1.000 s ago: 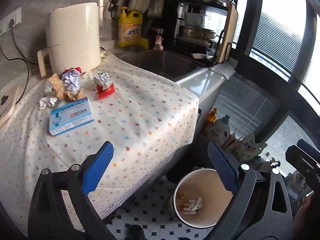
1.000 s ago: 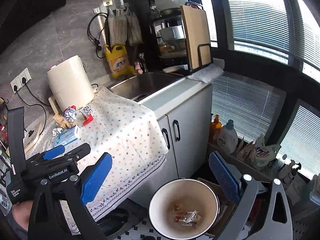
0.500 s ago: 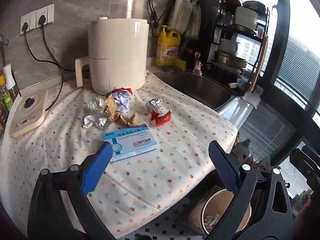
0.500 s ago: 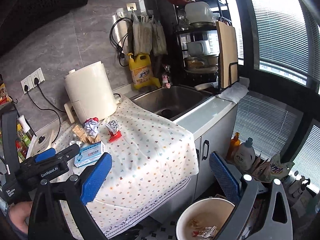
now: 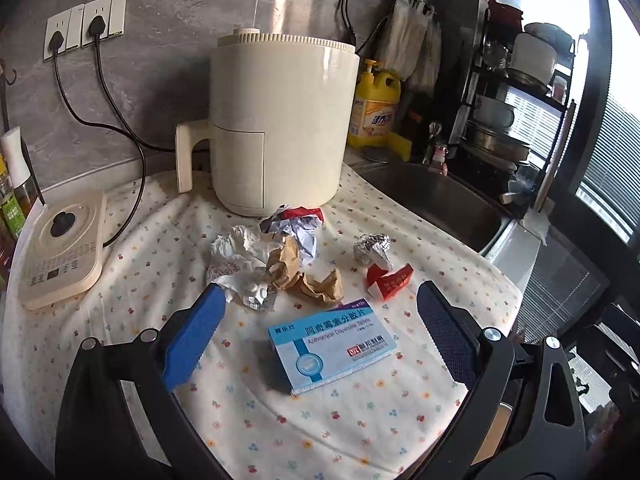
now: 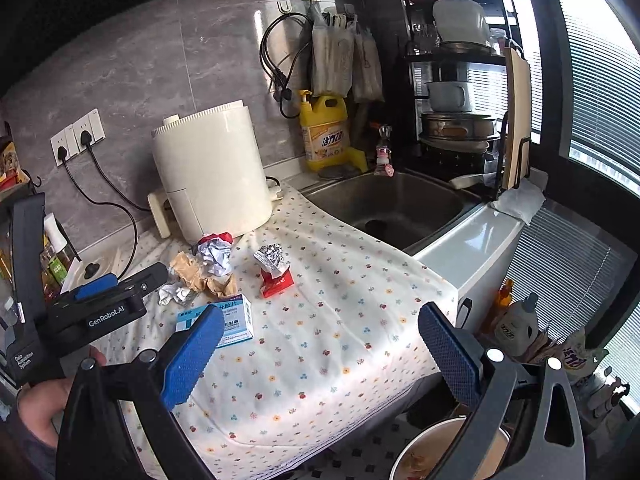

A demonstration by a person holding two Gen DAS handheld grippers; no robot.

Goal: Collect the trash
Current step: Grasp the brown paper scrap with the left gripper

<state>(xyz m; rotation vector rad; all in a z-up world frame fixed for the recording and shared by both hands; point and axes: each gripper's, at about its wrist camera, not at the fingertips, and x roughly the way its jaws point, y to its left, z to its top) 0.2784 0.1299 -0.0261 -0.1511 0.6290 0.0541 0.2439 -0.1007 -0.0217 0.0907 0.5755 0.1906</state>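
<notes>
Hovering over the blue medicine box [image 5: 332, 346], both the left gripper [image 5: 318, 338] and right gripper [image 6: 320, 356] gape wide, empty.

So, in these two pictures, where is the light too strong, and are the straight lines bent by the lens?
Left wrist view: the window at the right edge is blown out white, the wall sockets lean with the fisheye, and the medicine box is sharp. Right wrist view: the blinds glare and curve strongly, and sunlight falls in patches on the dotted cloth.
</notes>
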